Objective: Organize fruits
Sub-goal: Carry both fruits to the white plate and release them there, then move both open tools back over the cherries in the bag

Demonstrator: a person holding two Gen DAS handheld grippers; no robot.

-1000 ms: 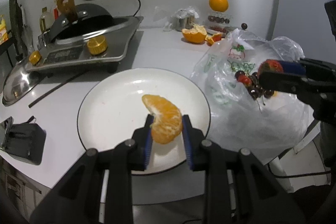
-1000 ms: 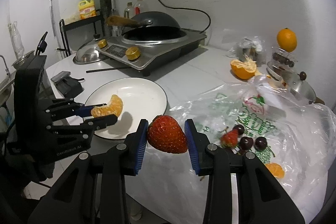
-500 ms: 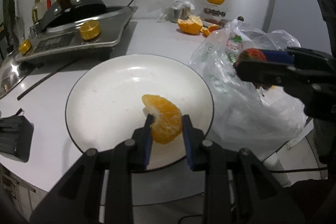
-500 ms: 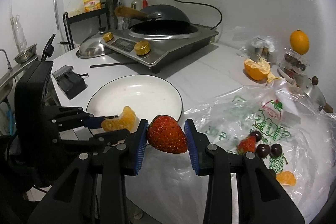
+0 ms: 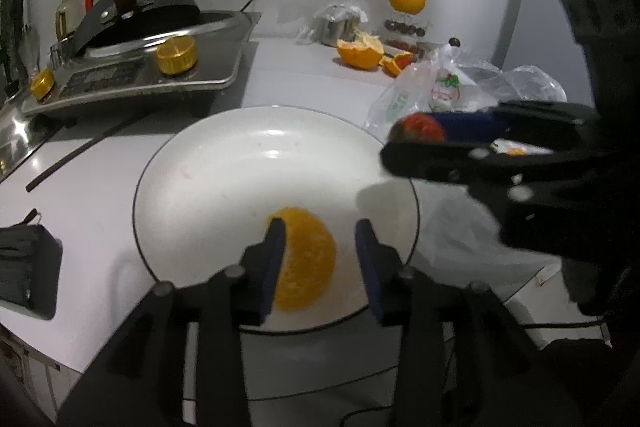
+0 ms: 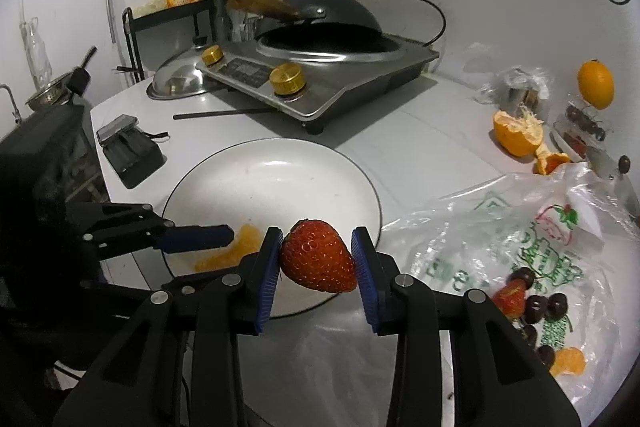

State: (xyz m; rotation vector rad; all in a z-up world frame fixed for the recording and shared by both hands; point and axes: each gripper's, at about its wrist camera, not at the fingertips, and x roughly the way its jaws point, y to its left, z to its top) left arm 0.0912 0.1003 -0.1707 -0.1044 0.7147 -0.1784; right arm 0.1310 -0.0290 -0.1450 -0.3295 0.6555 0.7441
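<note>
White plate [image 6: 280, 179] with a thin dark rim, bright orange segment [image 5: 306, 259], red strawberry [image 6: 318, 255] with speckled seeds. Clear plastic bag [image 6: 480, 247] has green print, dark cherries [image 6: 546, 305], gold stove knobs [image 6: 285, 79].

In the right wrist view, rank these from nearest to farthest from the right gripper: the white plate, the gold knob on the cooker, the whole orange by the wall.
From the right gripper, which holds a strawberry:
1. White plate, just ahead, slightly left.
2. Gold knob, farther back on the cooker's front edge.
3. Whole orange, far right by the wall.
</note>
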